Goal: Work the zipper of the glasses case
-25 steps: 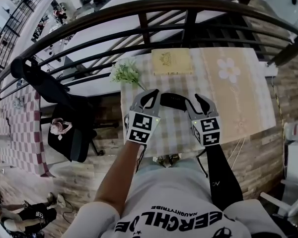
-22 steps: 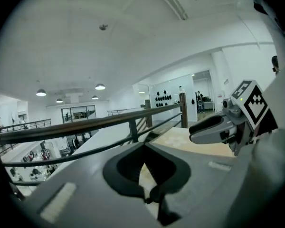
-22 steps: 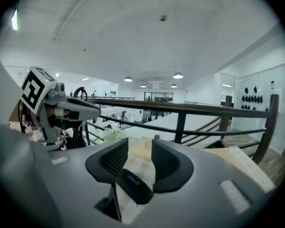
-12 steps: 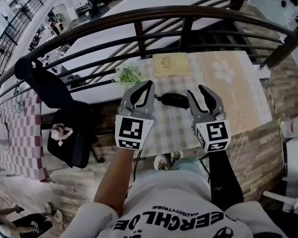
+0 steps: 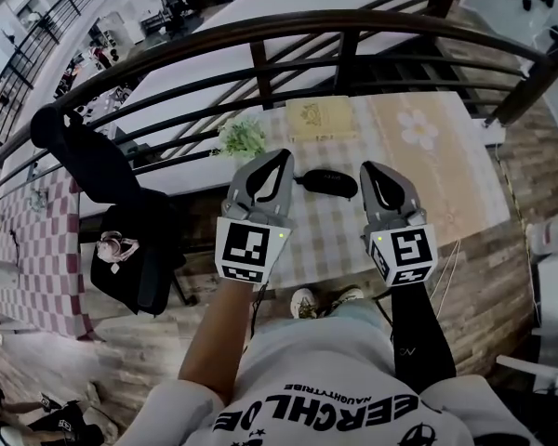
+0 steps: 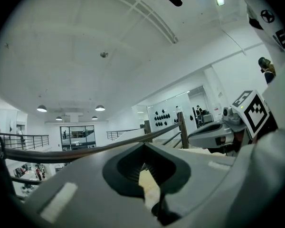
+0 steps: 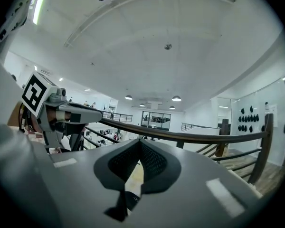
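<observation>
Glasses case (image 5: 329, 182) zipper: too small for detail in head view.

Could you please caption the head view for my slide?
Shut and empty, the left gripper and right gripper, its jaws just closed, frame the glasses case on the table.

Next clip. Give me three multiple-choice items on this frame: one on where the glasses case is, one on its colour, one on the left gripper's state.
1. The glasses case lies on: A the checked tablecloth; B the flowered mat; C the floor.
2. The glasses case is: A white; B black; C red.
3. The left gripper has its jaws: A wide apart; B clamped on the case; C together, empty.
Answers: 1 A, checks show all round it; 2 B, its shell is dark all over; 3 C, its own view shows the jaws meeting with nothing between.
</observation>
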